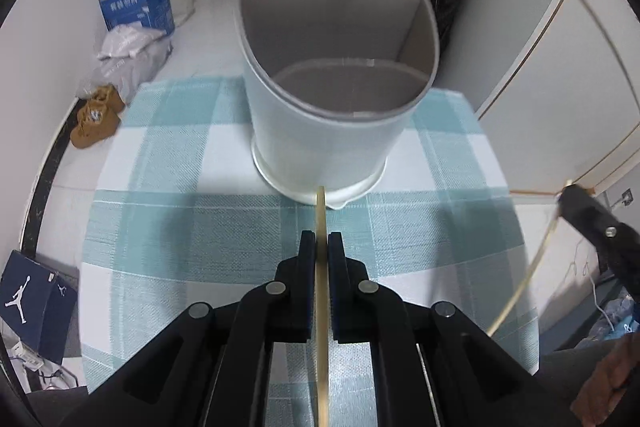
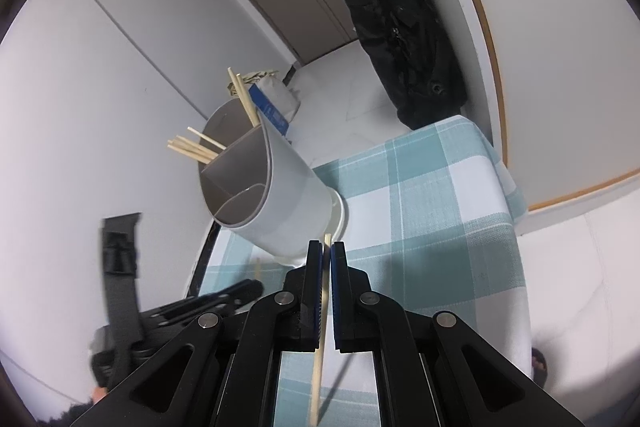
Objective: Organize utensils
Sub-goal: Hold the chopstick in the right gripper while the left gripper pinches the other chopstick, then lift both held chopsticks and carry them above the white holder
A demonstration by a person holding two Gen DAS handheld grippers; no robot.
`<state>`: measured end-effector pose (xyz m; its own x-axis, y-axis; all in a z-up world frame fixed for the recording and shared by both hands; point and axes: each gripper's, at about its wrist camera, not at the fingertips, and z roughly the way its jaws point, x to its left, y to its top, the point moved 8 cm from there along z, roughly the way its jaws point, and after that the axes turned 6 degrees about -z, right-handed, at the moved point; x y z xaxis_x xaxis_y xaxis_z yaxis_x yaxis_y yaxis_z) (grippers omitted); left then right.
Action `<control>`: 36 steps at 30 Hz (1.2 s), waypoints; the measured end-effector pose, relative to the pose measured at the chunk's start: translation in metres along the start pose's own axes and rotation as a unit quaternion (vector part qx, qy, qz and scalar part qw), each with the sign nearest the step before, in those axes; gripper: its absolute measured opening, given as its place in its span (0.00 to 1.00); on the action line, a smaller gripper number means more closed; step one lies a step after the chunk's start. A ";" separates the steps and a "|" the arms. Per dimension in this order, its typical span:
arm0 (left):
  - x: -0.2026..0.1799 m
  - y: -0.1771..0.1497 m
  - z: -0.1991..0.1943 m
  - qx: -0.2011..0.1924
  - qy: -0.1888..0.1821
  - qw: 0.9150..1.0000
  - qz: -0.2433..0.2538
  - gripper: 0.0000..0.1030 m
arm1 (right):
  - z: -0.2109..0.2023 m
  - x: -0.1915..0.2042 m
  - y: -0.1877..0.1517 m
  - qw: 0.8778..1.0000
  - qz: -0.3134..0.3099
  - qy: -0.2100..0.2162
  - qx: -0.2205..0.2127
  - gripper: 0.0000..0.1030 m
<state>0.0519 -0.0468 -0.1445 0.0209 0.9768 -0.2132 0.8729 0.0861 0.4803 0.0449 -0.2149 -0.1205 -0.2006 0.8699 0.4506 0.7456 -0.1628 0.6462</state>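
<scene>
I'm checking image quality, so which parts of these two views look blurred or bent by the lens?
Left wrist view: the right gripper and its chopstick are smeared at the right edge, and the holder bulges. Right wrist view: the left gripper is blurred, and the holder leans.

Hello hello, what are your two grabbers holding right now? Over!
Left tool shut on one chopstick. Right tool shut on another chopstick. Holder ahead, front compartment free. Nothing blocking.
</scene>
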 end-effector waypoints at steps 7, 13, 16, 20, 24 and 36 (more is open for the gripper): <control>-0.004 0.012 -0.031 -0.073 -0.022 0.997 0.008 0.02 | -0.011 0.017 -0.002 0.999 -0.035 0.008 -0.023 0.03; 0.006 0.020 -0.047 -0.108 -0.035 0.994 0.011 0.02 | -0.021 0.031 -0.007 0.998 -0.050 0.006 -0.047 0.03; 0.009 0.019 -0.055 -0.117 -0.039 0.992 0.013 0.02 | -0.027 0.040 -0.007 0.996 -0.059 0.001 -0.064 0.03; 0.010 0.017 -0.062 -0.121 -0.045 0.991 0.020 0.02 | -0.037 0.055 -0.004 0.993 -0.077 -0.003 -0.090 0.03; 0.012 0.016 -0.066 -0.123 -0.048 0.991 0.024 0.02 | -0.039 0.069 -0.006 0.990 -0.093 -0.009 -0.101 0.03; 0.016 0.018 -0.078 -0.128 -0.057 0.990 0.021 0.02 | -0.045 0.094 -0.010 0.983 -0.139 -0.031 -0.113 0.03</control>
<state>0.0300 -0.0139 -0.0733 0.1221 0.9534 -0.2759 0.7184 0.1069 0.6873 -0.0099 -0.1523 -0.0569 -0.3310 0.9215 0.2034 0.5055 -0.0089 0.8628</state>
